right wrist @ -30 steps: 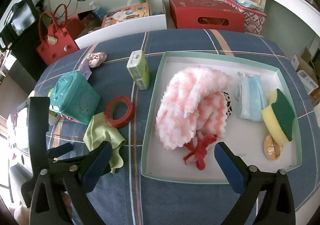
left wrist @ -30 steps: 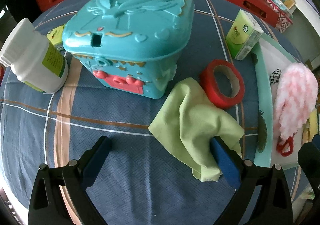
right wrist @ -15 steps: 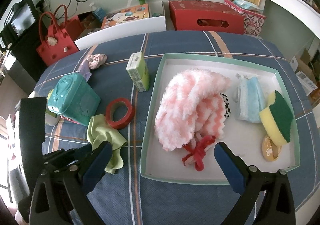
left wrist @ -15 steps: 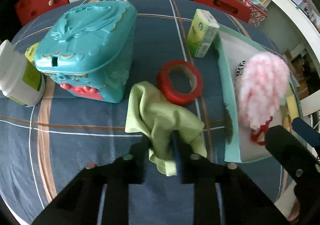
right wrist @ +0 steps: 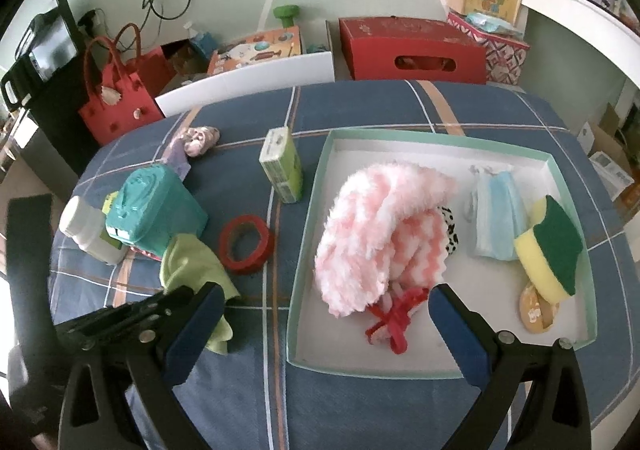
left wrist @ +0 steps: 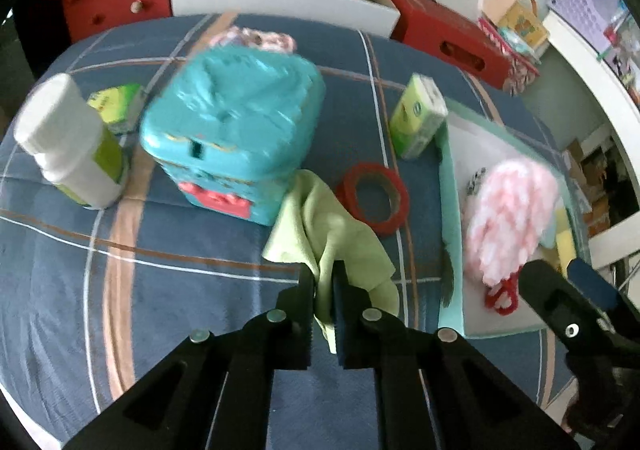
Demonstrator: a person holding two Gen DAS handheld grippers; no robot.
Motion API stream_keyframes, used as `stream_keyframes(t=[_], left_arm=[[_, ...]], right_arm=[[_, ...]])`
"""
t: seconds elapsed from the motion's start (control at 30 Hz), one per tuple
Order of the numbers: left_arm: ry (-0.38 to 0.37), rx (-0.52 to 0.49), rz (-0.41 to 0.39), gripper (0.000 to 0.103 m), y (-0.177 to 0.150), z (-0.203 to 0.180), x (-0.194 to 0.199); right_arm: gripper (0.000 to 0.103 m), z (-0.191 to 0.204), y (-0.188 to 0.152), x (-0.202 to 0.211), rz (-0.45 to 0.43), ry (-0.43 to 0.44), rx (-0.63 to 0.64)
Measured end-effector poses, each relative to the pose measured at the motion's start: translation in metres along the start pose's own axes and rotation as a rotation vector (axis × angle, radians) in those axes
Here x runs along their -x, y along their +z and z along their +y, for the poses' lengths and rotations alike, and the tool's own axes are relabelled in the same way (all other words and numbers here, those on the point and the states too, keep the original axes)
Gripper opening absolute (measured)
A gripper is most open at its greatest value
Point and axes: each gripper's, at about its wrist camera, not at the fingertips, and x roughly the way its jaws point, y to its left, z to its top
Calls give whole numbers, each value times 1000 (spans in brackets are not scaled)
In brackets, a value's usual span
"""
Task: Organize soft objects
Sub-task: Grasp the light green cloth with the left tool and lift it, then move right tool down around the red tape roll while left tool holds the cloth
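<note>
My left gripper [left wrist: 325, 282] is shut on the green cloth [left wrist: 328, 234], which is lifted a little off the blue tablecloth beside the teal toy chest [left wrist: 236, 130]. The cloth also shows in the right wrist view [right wrist: 192, 266], with the left gripper [right wrist: 176, 296] on it. My right gripper [right wrist: 324, 314] is open and empty above the near edge of the mint-rimmed tray [right wrist: 316, 178]. In the tray lie a pink fluffy duster [right wrist: 376, 218], a blue face mask [right wrist: 496, 210] and a yellow-green sponge [right wrist: 548, 246].
A red tape roll [left wrist: 374, 198], a green tissue pack [left wrist: 416, 116] and a white bottle [left wrist: 70, 146] stand on the table around the chest. A small pink soft toy [right wrist: 200, 138] lies at the far side. Red boxes and a bag sit behind the table.
My left gripper closed on the green cloth and raised it slightly, moving back from the chest. The right gripper stayed open over the tray's near edge.
</note>
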Motion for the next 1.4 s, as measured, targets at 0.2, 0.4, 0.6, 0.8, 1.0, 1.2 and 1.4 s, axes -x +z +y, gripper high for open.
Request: stream_keyframes(t=[0.2,0.4,0.6,0.8,1.0,1.2,1.4], left_arm=[[6,31,-49,8,3,12,20],[-20,58,-120,8,8,19,41],[-39,95,-196,7,11,30,66],[-32,132,-263,7,11,45,87],[6,200,-304,7,12,69,99],[35,255,-317,7,11,88,102],[36,279,-298,7,11,95,97]], right_arm=[[103,11,0,-1,-5,6,45],[103,19,0,4,-41,17,69],[103,21,0,5,-59,24,69],[103,29,1,8,-81,41,88],[103,47,1,3,-86,68,141],[103,67,1,-12,-60,78,213],[101,80,0,-33,-15,94,264]])
